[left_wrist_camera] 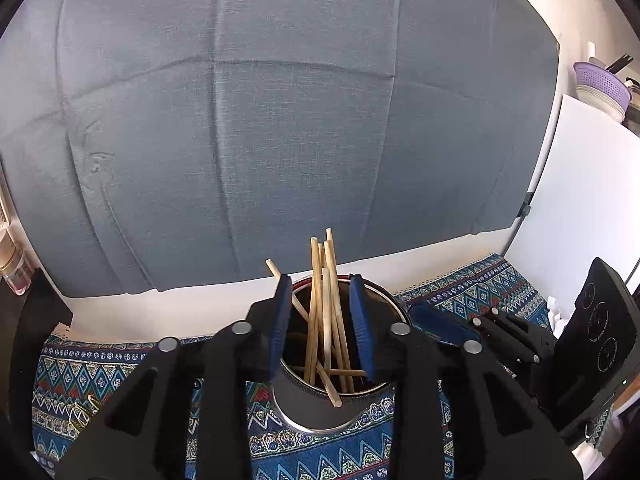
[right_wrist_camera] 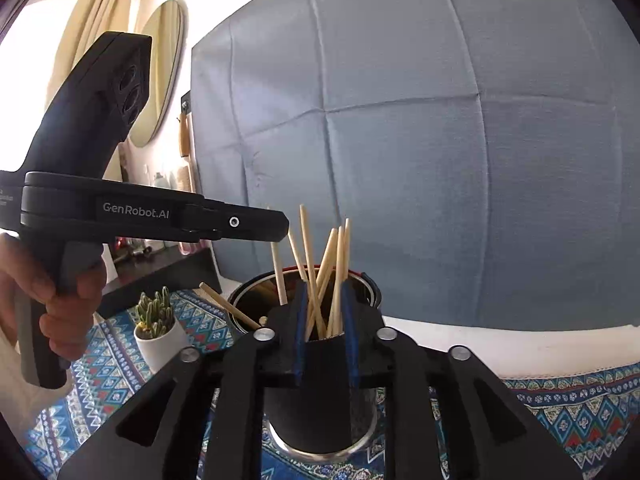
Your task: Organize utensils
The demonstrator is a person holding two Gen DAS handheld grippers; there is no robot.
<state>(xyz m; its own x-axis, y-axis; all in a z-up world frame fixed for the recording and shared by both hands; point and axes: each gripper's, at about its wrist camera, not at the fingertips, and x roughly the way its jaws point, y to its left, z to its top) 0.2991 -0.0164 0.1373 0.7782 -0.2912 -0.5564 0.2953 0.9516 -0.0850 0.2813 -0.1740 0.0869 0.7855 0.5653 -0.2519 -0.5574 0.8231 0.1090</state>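
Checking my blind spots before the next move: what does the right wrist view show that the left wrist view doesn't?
Right wrist only: a hand holding the left gripper's handle, a potted cactus, a round mirror. Left wrist only: a purple colander, a white board. Both: chopsticks in the metal cup, patterned cloth, grey backdrop.

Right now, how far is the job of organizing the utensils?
Mostly done, it seems: the wooden chopsticks stand in the metal cup on the patterned cloth. In hand: nothing clearly gripped; the left claw and the right claw are open around the sticks. Left: one stick leans low over the rim, and the bundle is splayed and crossed.
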